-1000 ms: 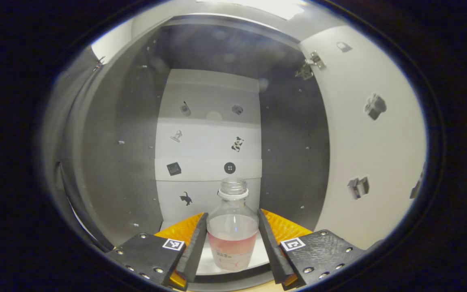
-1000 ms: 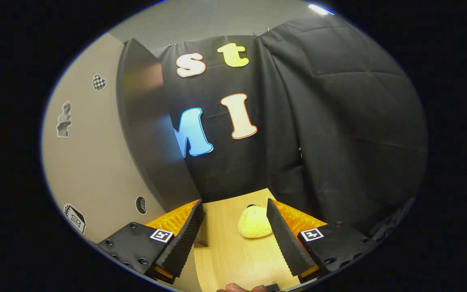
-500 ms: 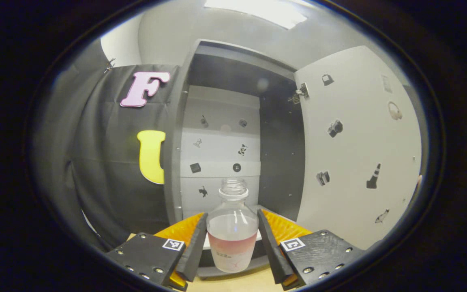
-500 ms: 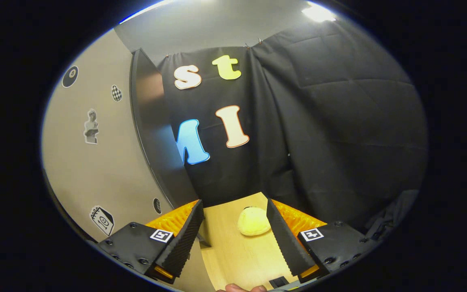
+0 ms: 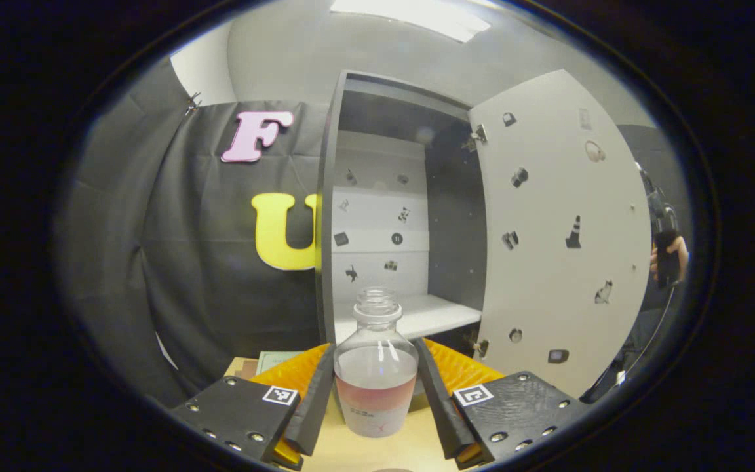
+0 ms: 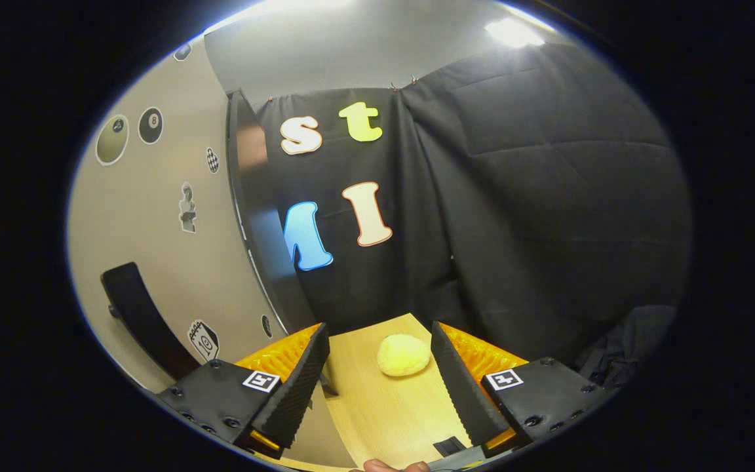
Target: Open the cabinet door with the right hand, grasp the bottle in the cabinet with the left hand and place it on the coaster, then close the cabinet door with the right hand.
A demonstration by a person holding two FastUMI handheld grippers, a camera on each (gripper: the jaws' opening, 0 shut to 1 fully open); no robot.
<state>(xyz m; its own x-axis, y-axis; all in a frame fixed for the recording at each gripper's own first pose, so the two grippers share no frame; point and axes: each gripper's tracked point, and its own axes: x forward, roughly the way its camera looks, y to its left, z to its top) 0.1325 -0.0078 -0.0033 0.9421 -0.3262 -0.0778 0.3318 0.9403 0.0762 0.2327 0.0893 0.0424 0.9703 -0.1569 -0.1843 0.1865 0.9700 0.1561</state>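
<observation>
In the left gripper view, a clear uncapped bottle (image 5: 375,383) with pinkish liquid stands upright between my left gripper's (image 5: 375,349) fingers, which press on both its sides. It is held outside the cabinet (image 5: 410,196), above the wooden table. The cabinet door (image 5: 561,229) stands wide open to the right. A pale flat square, perhaps the coaster (image 5: 278,358), lies low on the left. My right gripper (image 6: 377,390) is open with nothing in it, beside the door's outer face (image 6: 154,216) and its black handle (image 6: 138,314).
A soft yellow lump (image 6: 404,354) lies on the wooden table (image 6: 377,419) ahead of the right gripper. The cabinet's white shelf (image 5: 417,314) is bare. A hand (image 5: 667,257) shows past the door's edge. A fingertip (image 6: 387,465) shows at the bottom.
My left gripper has pulled back out of the cabinet with the bottle in it. The right gripper has drawn back along the door, bringing the handle into sight.
</observation>
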